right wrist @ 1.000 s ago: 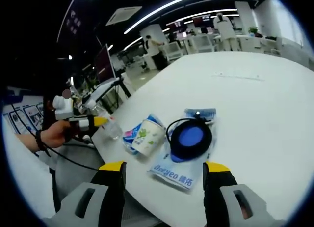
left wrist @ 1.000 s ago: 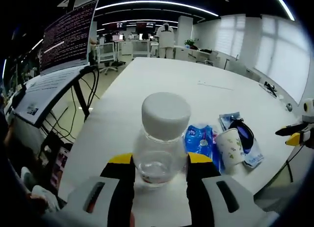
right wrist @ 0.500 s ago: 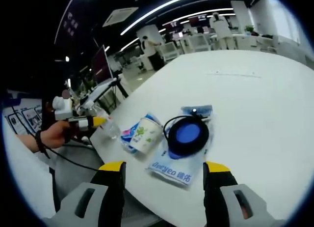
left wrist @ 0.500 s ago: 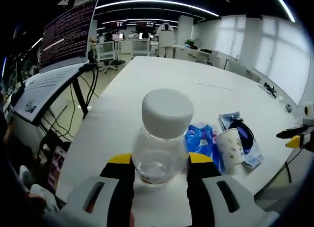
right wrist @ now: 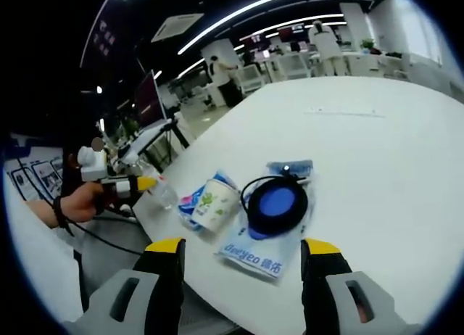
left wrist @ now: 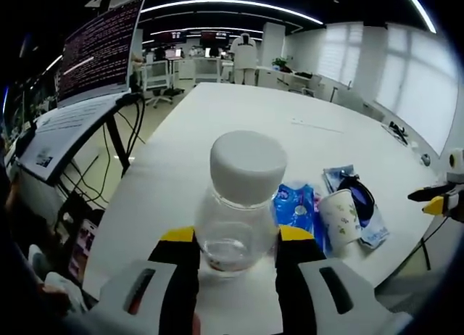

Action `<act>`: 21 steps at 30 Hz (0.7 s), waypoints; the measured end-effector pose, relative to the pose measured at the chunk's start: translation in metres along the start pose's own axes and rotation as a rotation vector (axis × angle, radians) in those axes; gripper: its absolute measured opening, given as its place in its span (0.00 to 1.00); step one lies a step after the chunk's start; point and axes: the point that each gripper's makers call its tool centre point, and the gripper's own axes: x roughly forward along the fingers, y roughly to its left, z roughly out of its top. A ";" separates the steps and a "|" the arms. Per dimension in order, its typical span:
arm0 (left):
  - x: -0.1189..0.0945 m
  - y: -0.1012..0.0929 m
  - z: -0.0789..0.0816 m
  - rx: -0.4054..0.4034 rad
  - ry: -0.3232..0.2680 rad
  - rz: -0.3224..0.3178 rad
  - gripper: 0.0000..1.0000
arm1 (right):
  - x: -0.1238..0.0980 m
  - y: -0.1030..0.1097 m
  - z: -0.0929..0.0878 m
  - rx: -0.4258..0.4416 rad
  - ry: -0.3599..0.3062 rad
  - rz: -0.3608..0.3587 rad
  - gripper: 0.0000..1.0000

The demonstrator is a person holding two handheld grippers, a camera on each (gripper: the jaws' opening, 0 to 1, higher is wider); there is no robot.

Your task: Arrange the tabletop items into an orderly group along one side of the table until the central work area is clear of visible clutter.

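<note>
- Yellow-tipped fingers (left wrist: 179,237) of the left gripper (left wrist: 233,241) are pinched on a clear plastic bottle with a white cap (left wrist: 239,197), held at the white table's (left wrist: 239,117) near edge.
- Fingers of the right gripper (right wrist: 244,249) are spread apart, with nothing between them.
- "deeyeo" is read on the blue-and-white packet (right wrist: 262,249) under a round blue-faced black device (right wrist: 278,203).
- A leaf-printed paper cup (right wrist: 212,202) is seen lying beside it.
- Text on the blue pouch (left wrist: 296,204) is too small to read.

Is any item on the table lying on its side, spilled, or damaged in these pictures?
The paper cup lies tipped on its side, resting partly on a blue packet beside the round blue disc near the table edge. No spill shows. The clear bottle stands upright between the left gripper's jaws.
</note>
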 end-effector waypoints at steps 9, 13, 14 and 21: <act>0.003 -0.006 0.002 0.012 0.008 -0.010 0.39 | -0.006 -0.006 -0.003 0.016 -0.010 -0.017 0.65; 0.005 -0.013 0.006 0.026 0.012 -0.020 0.39 | -0.006 -0.008 -0.004 0.022 -0.012 -0.024 0.65; 0.005 -0.015 0.007 0.029 0.013 -0.022 0.39 | -0.006 -0.009 -0.005 0.024 -0.014 -0.026 0.65; 0.011 -0.010 0.018 0.034 0.007 -0.024 0.39 | -0.008 -0.008 -0.002 0.030 -0.031 -0.031 0.66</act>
